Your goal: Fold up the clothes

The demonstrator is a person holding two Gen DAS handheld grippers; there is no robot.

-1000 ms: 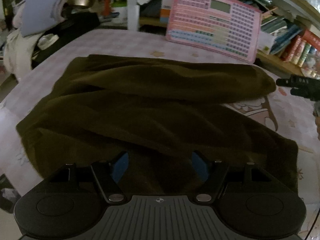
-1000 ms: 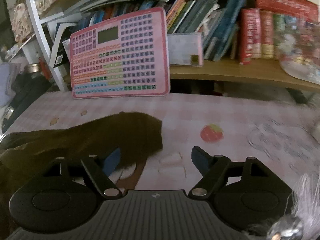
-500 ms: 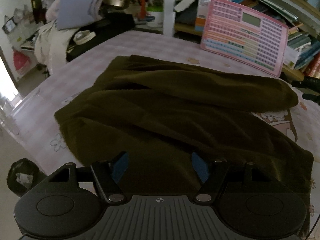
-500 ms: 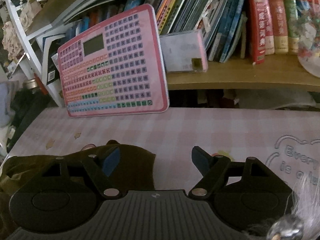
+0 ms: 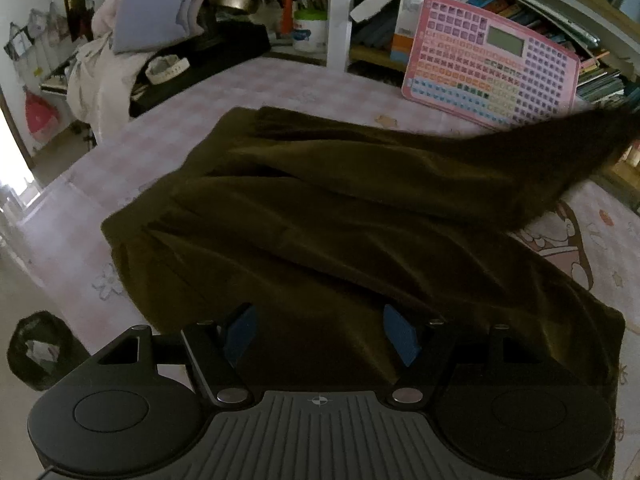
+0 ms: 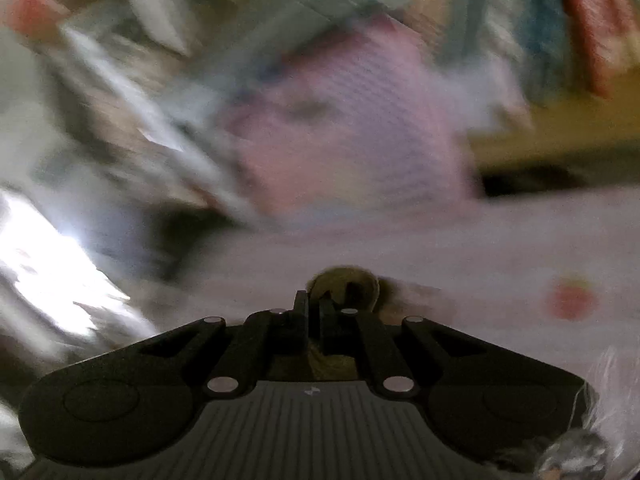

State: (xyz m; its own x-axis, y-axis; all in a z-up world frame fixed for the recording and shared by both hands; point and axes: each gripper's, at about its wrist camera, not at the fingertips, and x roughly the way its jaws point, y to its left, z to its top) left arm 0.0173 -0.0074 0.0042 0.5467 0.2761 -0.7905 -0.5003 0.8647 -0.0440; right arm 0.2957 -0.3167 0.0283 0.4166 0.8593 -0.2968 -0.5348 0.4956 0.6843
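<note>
A dark olive-brown garment (image 5: 340, 220) lies spread on the pink checked table cover (image 5: 280, 88). Its far right end (image 5: 580, 136) is lifted off the table toward the right edge of the left wrist view. My left gripper (image 5: 320, 332) is open, hovering just above the garment's near edge, holding nothing. My right gripper (image 6: 314, 304) is shut on a fold of the olive fabric (image 6: 348, 284), which bulges out past the fingertips. The right wrist view is heavily motion-blurred.
A pink toy keyboard board (image 5: 492, 64) leans against bookshelves (image 5: 580, 40) at the back. Piled clothes and a black bag (image 5: 168, 52) sit at the back left. A dark bin (image 5: 36, 348) stands on the floor at the near left.
My right gripper has closed on the garment's far right end and lifted it, moving fast. My left gripper stays open and has shifted so more of the table's left side shows.
</note>
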